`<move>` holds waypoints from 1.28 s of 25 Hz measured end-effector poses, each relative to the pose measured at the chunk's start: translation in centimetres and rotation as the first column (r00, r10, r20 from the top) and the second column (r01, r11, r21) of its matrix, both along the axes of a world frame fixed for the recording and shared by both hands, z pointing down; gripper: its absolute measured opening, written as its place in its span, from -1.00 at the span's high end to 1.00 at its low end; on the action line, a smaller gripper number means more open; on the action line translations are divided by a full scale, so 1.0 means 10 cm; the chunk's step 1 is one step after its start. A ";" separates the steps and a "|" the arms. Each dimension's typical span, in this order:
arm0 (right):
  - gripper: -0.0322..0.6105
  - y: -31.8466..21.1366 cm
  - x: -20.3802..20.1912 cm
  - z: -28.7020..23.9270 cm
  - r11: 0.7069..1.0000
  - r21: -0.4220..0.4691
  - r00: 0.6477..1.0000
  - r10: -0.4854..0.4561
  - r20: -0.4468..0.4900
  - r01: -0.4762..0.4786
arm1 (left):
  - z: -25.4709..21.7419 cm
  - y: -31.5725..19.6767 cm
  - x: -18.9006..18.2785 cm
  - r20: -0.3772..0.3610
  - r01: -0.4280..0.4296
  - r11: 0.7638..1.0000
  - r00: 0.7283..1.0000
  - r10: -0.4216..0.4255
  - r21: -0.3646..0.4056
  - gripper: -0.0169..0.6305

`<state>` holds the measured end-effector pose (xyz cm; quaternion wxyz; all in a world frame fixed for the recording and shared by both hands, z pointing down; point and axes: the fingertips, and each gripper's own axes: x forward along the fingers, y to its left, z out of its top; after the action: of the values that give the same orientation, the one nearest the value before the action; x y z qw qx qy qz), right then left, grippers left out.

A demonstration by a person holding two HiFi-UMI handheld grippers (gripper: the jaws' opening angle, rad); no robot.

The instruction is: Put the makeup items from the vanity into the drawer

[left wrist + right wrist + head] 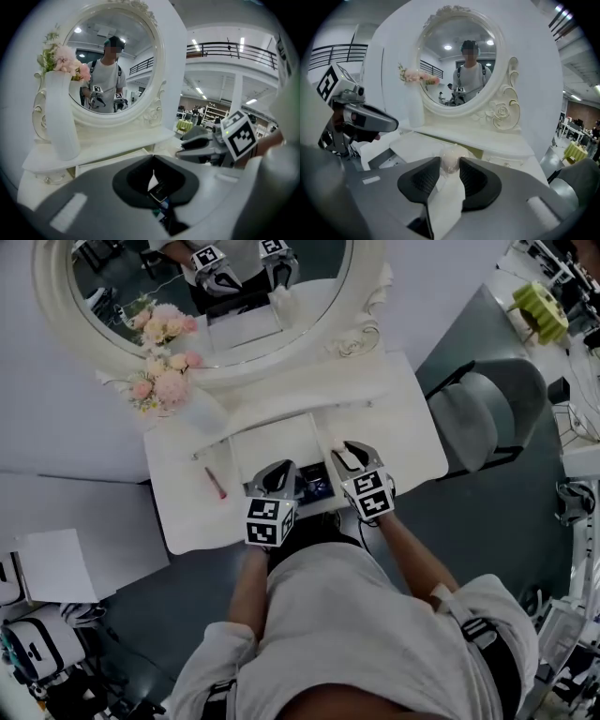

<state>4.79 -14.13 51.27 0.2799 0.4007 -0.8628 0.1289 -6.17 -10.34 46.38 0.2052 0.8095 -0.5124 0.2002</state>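
Gripping a pale makeup item [450,162] in my right tongs [450,171], I see its glossy rounded end sitting right at the tips and facing away from me toward the oval mirror [457,65]. White runs back from it along the gap toward the camera. I cannot tell whether that is the item's body or the bench below, so I cannot tell its long axis. The tongs stand partly apart, with both dark pads pressed against the rounded end. My left tongs [390,124] show at the left edge, apart from the item.

In the left gripper view my left tongs [155,181] are closed tight and hold nothing. Only a sliver of white and something dark shows past them. My right tongs [186,143] hang just beside them on the right, with the white vase [60,119] of pink flowers at the left.

From the head view both tongs hover side by side over the open drawer [315,491] at the front of the white bench [412,446]. The held item is too small to make out there. A slim pink makeup stick [216,483] lies on the bench left of my left tongs, its length running toward and away from me.
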 end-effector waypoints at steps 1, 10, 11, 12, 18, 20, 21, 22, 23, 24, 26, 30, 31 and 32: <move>0.47 0.02 -0.07 -0.04 1.000 0.005 1.000 -0.014 0.011 0.014 | -0.01 0.01 -0.03 0.000 0.004 1.000 1.000 -0.004 0.002 0.94; 0.47 0.26 -0.64 -0.13 0.990 0.016 0.990 -0.139 0.037 0.138 | 0.05 0.23 -0.41 -0.002 0.075 0.997 0.997 -0.075 -0.016 0.94; 0.47 0.28 -0.70 -0.14 0.988 0.021 0.987 -0.154 0.038 0.153 | 0.05 0.25 -0.45 -0.003 0.083 0.996 0.997 -0.083 -0.018 0.94; 0.47 0.30 -0.76 -0.15 0.986 0.022 0.985 -0.169 0.037 0.168 | 0.05 0.27 -0.48 -0.004 0.090 0.996 0.996 -0.090 -0.020 0.94; 0.47 0.43 -1.11 -0.15 0.970 0.017 0.969 -0.242 0.045 0.242 | 0.10 0.36 -0.68 -0.011 0.126 0.992 0.992 -0.126 -0.033 0.94; 0.47 0.47 -1.19 -0.14 0.964 0.009 0.963 -0.265 0.043 0.265 | 0.12 0.39 -0.73 -0.016 0.140 0.989 0.990 -0.141 -0.037 0.94; 0.47 0.50 -1.22 -0.14 0.961 0.003 0.960 -0.278 0.042 0.278 | 0.13 0.41 -0.75 -0.018 0.147 0.988 0.989 -0.148 -0.041 0.94; 0.47 0.54 -1.25 -0.13 0.956 -0.007 0.956 -0.292 0.041 0.292 | 0.15 0.44 -0.77 -0.020 0.153 0.987 0.988 -0.154 -0.048 0.94; 0.47 0.59 -1.28 -0.12 0.951 -0.019 0.951 -0.307 0.043 0.308 | 0.17 0.47 -0.78 -0.019 0.158 0.986 0.987 -0.159 -0.058 0.94; 0.47 0.64 -1.31 -0.11 0.945 -0.030 0.945 -0.323 0.046 0.325 | 0.19 0.50 -0.80 -0.018 0.161 0.985 0.986 -0.163 -0.067 0.94; 0.47 0.71 -1.37 -0.09 0.932 -0.043 0.933 -0.357 0.048 0.359 | 0.21 0.51 -0.84 -0.015 0.169 0.983 0.985 -0.171 -0.074 0.94; 0.47 0.87 -1.48 0.00 0.909 -0.072 0.911 -0.409 0.043 0.411 | 0.28 0.59 -0.92 -0.014 0.191 0.978 0.981 -0.193 -0.085 0.94; 0.47 0.92 -1.51 0.03 0.904 -0.078 0.908 -0.418 0.043 0.420 | 0.30 0.62 -0.95 -0.013 0.198 0.976 0.980 -0.200 -0.090 0.94; 0.47 0.97 -1.54 0.06 0.899 -0.084 0.903 -0.427 0.044 0.429 | 0.32 0.65 -0.97 -0.012 0.204 0.974 0.979 -0.206 -0.095 0.94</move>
<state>-10.59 -4.45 51.84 0.3089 0.1867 -0.9263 0.1085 -15.87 -3.79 49.61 0.2679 0.7441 -0.5808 0.1929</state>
